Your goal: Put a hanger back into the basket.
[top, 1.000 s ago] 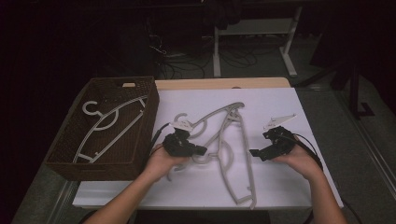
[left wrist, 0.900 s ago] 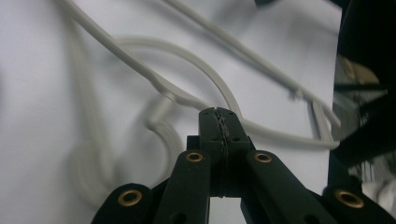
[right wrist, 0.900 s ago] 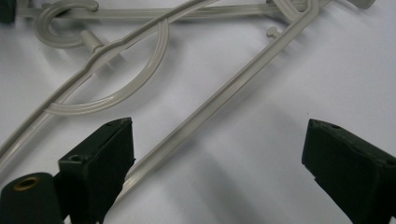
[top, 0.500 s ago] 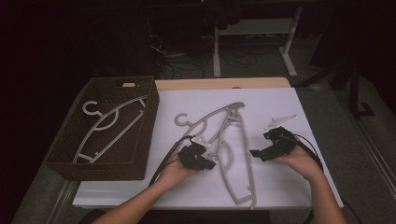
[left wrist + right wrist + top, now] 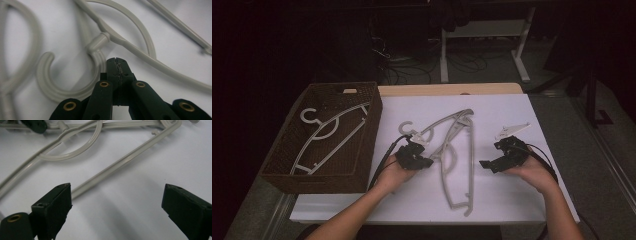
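My left claw [image 5: 428, 163] is pressed closed on nothing, its tips just beside the hook of the grey hanger [image 5: 455, 150] lying flat on the white bench [image 5: 512, 210], while my right claw [image 5: 486, 164] stands wide open with that hanger's bar just ahead.

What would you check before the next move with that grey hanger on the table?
1. Left gripper shut: ok, jaws pressed together, nothing between them.
2. It is near the hanger, by the hook: ok.
3. Holding the hanger: not ok.
4. Right gripper open: ok, jaws wide apart above the white tabletop.
5. Basket has room: ok, one hanger in the basket.
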`<state>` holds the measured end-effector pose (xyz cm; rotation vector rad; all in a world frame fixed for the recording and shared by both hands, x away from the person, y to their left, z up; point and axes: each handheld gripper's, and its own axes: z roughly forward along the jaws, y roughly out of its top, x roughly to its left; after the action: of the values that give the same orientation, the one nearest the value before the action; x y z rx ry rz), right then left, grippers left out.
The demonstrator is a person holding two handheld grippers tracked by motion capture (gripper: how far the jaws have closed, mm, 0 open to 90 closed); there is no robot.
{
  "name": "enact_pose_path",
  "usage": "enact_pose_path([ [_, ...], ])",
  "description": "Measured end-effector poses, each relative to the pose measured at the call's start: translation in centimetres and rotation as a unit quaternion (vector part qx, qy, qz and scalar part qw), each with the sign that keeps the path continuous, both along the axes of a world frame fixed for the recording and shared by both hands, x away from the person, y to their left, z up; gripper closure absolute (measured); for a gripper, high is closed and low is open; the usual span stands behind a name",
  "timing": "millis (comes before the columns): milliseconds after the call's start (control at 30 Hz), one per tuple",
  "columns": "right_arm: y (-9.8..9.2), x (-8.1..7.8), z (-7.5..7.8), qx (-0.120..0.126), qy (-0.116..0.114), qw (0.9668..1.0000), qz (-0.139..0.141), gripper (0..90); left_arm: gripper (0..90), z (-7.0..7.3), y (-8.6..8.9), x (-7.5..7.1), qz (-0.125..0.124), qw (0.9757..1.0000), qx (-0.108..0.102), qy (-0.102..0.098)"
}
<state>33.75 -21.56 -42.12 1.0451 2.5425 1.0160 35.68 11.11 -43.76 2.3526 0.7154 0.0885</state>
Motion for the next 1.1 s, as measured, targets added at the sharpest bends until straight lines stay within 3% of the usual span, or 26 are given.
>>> enact_pose_path([
  [33,0.0,0.0,0.0,0.0,0.0,1.0,0.0,8.9,90.0,0.1,0.2,0.2,0.004,1.0,-0.005,0.001],
  [100,0.0,0.0,0.0,0.0,0.001,1.0,0.0,8.9,90.0,0.2,0.5,0.5,0.01,0.9998,0.009,-0.013],
  [300,0.1,0.0,-0.1,0.0,0.001,1.0,0.0,8.9,90.0,-0.2,1.6,2.1,0.049,0.9984,0.019,-0.023],
  [467,0.1,0.0,-0.1,0.0,0.002,1.0,-0.001,8.9,90.0,-0.1,2.8,3.3,0.091,0.9945,0.028,-0.043],
  [600,0.2,0.0,-0.2,-0.002,0.002,1.0,0.001,8.9,90.0,-0.4,4.0,4.1,0.122,0.9912,0.031,-0.042],
  [667,0.2,-0.1,-0.2,-0.002,0.002,1.0,0.001,8.9,90.0,-0.4,4.5,4.4,0.129,0.9909,0.017,-0.034],
  [800,0.2,-0.1,-0.2,-0.002,0.001,1.0,0.001,8.9,81.5,0.4,5.0,4.0,0.132,0.9907,-0.024,-0.023],
  [900,0.2,-0.1,-0.1,-0.001,0.0,1.0,0.0,8.9,68.0,1.2,4.9,3.3,0.119,0.9917,-0.048,-0.008],
  [933,0.2,-0.1,-0.1,-0.001,0.0,1.0,0.0,8.9,64.4,1.2,4.9,3.3,0.119,0.9917,-0.048,-0.008],
  [967,0.1,-0.1,-0.1,0.0,0.0,1.0,0.001,8.9,56.2,1.3,4.8,2.7,0.107,0.9927,-0.054,0.004],
  [1100,0.1,-0.2,-0.1,0.0,-0.001,1.0,0.002,8.9,49.7,0.6,4.4,2.1,0.09,0.9948,-0.042,0.023],
])
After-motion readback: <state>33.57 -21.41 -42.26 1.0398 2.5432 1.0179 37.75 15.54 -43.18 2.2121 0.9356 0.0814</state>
